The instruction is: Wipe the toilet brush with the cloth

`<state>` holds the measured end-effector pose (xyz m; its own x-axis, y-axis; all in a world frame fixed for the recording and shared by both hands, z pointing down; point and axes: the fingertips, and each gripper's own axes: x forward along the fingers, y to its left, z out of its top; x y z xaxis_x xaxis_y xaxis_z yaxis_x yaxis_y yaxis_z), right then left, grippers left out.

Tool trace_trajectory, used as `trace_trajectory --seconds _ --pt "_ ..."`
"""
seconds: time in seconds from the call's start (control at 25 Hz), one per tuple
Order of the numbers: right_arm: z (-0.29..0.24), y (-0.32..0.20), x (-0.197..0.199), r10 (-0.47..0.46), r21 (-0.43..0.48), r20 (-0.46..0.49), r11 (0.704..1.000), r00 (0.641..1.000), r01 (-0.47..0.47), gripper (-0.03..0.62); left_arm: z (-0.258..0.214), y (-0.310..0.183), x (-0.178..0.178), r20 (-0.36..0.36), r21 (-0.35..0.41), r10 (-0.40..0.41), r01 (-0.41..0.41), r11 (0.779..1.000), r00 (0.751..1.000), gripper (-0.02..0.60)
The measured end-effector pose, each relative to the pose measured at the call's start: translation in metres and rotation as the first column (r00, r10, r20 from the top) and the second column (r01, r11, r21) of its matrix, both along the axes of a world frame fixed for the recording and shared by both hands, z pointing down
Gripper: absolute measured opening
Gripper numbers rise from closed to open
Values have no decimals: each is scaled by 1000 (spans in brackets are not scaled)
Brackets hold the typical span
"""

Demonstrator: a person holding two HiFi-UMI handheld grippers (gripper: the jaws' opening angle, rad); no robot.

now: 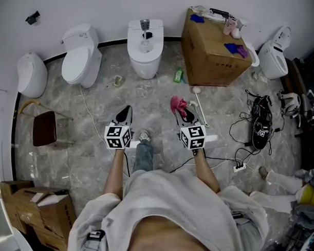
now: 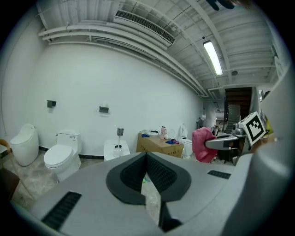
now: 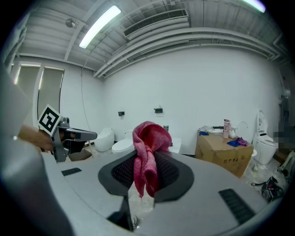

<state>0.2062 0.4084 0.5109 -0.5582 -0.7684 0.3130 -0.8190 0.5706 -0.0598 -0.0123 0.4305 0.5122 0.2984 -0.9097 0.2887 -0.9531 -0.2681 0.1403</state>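
Pink knitted cloth (image 3: 150, 138), bunched and hanging, is clamped between the jaws of the right gripper (image 3: 146, 159). The left gripper (image 2: 146, 156), held level with it to the left, has its jaws closed together on nothing. The white long-handled toilet brush (image 1: 200, 104) lies on the grey marbled floor (image 1: 94, 146), just right of the cloth, its head toward the far brown cardboard box (image 1: 211, 52).

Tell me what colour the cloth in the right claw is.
The cloth is pink; it shows best in the right gripper view.
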Motion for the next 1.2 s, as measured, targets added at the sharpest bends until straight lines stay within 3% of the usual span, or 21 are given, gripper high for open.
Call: trace_trajectory --seconds 0.76,1.2 --pt "-29 -237 -104 31 39 -25 999 999 -30 100 -16 -250 -95 -29 22 57 -56 998 998 18" --pt "-15 -296 -127 76 12 -12 997 997 -75 100 -4 -315 -116 -26 -2 98 -98 995 995 18"
